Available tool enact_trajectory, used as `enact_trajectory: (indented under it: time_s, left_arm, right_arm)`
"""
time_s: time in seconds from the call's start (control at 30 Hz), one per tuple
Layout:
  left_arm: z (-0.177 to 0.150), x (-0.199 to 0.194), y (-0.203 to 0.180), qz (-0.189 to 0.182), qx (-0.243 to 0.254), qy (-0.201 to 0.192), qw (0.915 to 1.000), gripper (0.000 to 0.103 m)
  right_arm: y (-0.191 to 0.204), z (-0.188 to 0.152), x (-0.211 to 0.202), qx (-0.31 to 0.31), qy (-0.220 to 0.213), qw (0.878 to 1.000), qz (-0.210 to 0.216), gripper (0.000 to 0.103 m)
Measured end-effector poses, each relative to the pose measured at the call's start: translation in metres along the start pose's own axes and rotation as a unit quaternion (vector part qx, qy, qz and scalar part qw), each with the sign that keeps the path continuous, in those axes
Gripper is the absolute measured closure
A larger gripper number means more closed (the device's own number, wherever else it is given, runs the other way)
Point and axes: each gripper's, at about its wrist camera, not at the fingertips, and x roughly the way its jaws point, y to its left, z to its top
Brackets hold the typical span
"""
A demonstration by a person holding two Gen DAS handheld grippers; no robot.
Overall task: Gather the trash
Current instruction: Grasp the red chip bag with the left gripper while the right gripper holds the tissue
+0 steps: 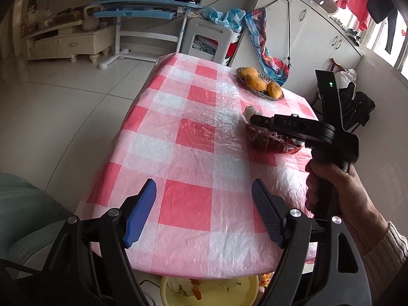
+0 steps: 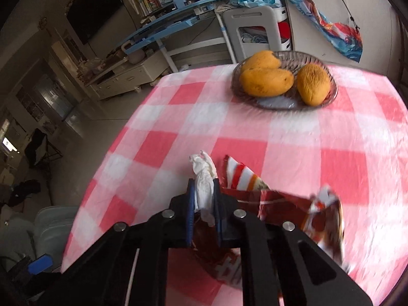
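A crumpled white tissue (image 2: 203,178) sits pinched between the blue pads of my right gripper (image 2: 204,187), which is shut on it. Right beside it a red, white and orange snack wrapper (image 2: 293,209) lies crumpled on the pink checked tablecloth (image 2: 255,132). In the left wrist view the right gripper (image 1: 255,121), held by a hand (image 1: 331,186), reaches over the wrapper (image 1: 275,144) with the tissue (image 1: 251,112) at its tip. My left gripper (image 1: 204,185) hangs open over the table's near edge, nothing between its fingers.
A glass dish with mangoes (image 2: 283,81) stands at the table's far side. A yellow basin (image 1: 229,290) holding scraps sits below the near table edge. A white stool (image 1: 211,38), a blue desk and cabinets stand beyond.
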Motion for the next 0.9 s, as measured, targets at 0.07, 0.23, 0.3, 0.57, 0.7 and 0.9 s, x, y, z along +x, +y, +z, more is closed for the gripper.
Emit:
enact_trajectory:
  time_s: [0.07, 0.23, 0.3, 0.57, 0.7, 0.9]
  left_arm:
    - [-0.005, 0.001, -0.001, -0.002, 0.006, 0.005, 1.0, 0.028]
    - [-0.017, 0.004, -0.004, -0.01, 0.013, 0.017, 0.9997, 0.028]
    - [-0.017, 0.004, -0.009, -0.018, 0.023, 0.017, 0.9994, 0.028]
    - [0.007, 0.027, -0.082, -0.041, 0.16, -0.003, 0.9863, 0.024]
    - [0.014, 0.06, -0.125, -0.023, 0.237, -0.006, 0.9711, 0.024]
    - [0.017, 0.111, -0.159, 0.036, 0.326, 0.009, 0.9448, 0.031]
  right_arm:
    - [0.012, -0.019, -0.01, -0.009, 0.012, 1.0, 0.024, 0.089]
    - [0.029, -0.033, -0.071, 0.004, -0.042, 0.996, 0.073, 0.089]
    - [0.029, -0.035, -0.102, 0.009, -0.073, 0.994, 0.079, 0.089]
    - [-0.021, -0.051, -0.156, 0.092, -0.126, 0.984, 0.084, 0.089]
    - [-0.037, -0.051, -0.158, 0.123, -0.139, 0.978, 0.09, 0.089]
    - [-0.052, -0.05, -0.164, 0.136, -0.146, 0.976, 0.09, 0.088]
